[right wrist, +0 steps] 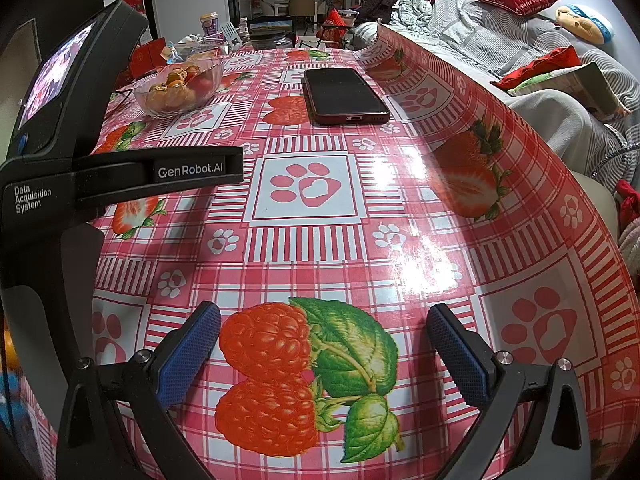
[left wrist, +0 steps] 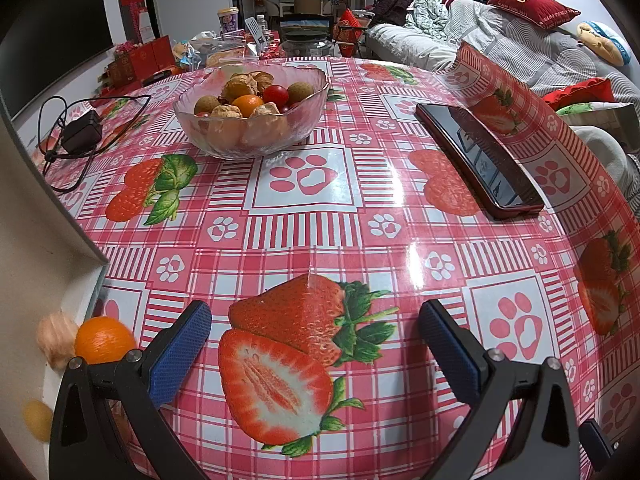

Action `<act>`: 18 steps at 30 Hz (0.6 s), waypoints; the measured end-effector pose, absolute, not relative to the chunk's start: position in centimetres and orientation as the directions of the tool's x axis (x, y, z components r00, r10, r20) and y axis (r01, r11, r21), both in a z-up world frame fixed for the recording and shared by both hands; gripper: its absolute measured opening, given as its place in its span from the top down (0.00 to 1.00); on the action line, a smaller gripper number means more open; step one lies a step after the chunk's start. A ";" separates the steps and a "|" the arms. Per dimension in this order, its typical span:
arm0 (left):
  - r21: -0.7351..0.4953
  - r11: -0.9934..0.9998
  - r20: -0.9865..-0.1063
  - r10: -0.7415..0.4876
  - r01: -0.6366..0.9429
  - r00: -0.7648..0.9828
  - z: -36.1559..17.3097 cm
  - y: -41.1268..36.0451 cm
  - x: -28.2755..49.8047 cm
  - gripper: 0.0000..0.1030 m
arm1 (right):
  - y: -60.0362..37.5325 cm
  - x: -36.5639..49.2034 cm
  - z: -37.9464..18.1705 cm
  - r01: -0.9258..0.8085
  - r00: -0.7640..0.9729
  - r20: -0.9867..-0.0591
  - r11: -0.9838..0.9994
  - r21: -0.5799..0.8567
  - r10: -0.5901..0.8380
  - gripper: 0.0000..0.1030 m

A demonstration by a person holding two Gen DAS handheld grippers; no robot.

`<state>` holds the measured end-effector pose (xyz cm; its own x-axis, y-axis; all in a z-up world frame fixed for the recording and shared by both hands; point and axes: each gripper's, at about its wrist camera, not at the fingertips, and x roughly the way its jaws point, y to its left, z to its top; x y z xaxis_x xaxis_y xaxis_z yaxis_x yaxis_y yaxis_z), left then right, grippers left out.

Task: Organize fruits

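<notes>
On glossy tablecloth (left wrist: pixel 320 216), scalloped glass bowl (left wrist: pixel 256 136)

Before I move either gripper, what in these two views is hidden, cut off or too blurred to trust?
- Fruits low in the glass bowl: left wrist view, buried under the top ones and smeared by the ribbed glass.
- Orange fruit and blurred pale things beside it: left wrist view, partly behind the left gripper.
- Bowl's near left side: right wrist view, covered by the other gripper's body.
- Phone screen: unreadable.

Glary tablecloth (right wrist: pixel 420 264), perhaps blurred edges.
</notes>
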<state>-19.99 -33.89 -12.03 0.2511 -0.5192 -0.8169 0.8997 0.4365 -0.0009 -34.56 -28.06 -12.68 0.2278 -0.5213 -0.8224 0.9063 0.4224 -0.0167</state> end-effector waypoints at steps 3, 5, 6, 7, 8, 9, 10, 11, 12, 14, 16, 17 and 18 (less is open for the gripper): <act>-0.001 0.437 -0.817 -0.519 0.900 0.251 -12.0 -33.9 -20.0 0.00 | -28.0 -34.5 -12.7 0.906 0.228 -0.822 0.422 -0.017 -0.521 0.00; -0.001 0.437 -0.817 -0.519 0.900 0.251 -12.0 -33.9 -19.9 0.00 | -28.0 -34.5 -12.7 0.906 0.228 -0.823 0.422 -0.017 -0.521 0.00; -0.001 0.437 -0.817 -0.519 0.900 0.251 -12.0 -33.9 -20.0 0.00 | -28.0 -34.5 -12.7 0.906 0.228 -0.822 0.422 -0.017 -0.521 0.00; -0.001 0.437 -0.817 -0.519 0.900 0.251 -12.1 -33.9 -20.1 0.00 | -28.0 -34.5 -12.7 0.906 0.228 -0.822 0.422 -0.017 -0.521 0.00; -0.001 0.436 -0.817 -0.519 0.900 0.251 -12.0 -33.9 -20.0 0.00 | -28.0 -34.4 -12.7 0.906 0.228 -0.823 0.422 -0.017 -0.521 0.00; -0.001 0.437 -0.817 -0.519 0.900 0.251 -12.0 -33.9 -20.1 0.00 | -28.0 -34.5 -12.7 0.906 0.228 -0.823 0.422 -0.017 -0.521 0.00; -0.001 0.437 -0.817 -0.519 0.900 0.251 -12.0 -33.9 -20.1 0.00 | -28.0 -34.5 -12.7 0.906 0.228 -0.823 0.422 -0.017 -0.521 0.00; -0.001 0.436 -0.817 -0.519 0.900 0.251 -12.0 -33.9 -19.9 0.00 | -28.0 -34.4 -12.7 0.906 0.228 -0.823 0.422 -0.017 -0.521 0.00; -0.001 0.437 -0.817 -0.519 0.900 0.251 -12.0 -33.9 -20.0 0.00 | -28.0 -34.4 -12.7 0.906 0.228 -0.823 0.422 -0.017 -0.521 0.00; -0.001 0.437 -0.817 -0.519 0.900 0.251 -12.0 -33.9 -20.0 0.00 | -28.0 -34.4 -12.7 0.906 0.228 -0.823 0.422 -0.017 -0.521 0.00; -0.001 0.437 -0.817 -0.519 0.900 0.251 -12.0 -33.9 -20.0 0.00 | -28.0 -34.4 -12.7 0.906 0.228 -0.823 0.422 -0.017 -0.521 0.00; -0.001 0.437 -0.817 -0.519 0.900 0.251 -12.0 -33.9 -20.0 0.00 | -28.0 -34.4 -12.7 0.906 0.228 -0.823 0.422 -0.017 -0.521 0.00; -0.001 0.437 -0.817 -0.519 0.900 0.251 -12.0 -33.9 -20.0 0.00 | -28.0 -34.4 -12.7 0.906 0.228 -0.823 0.422 -0.017 -0.521 0.00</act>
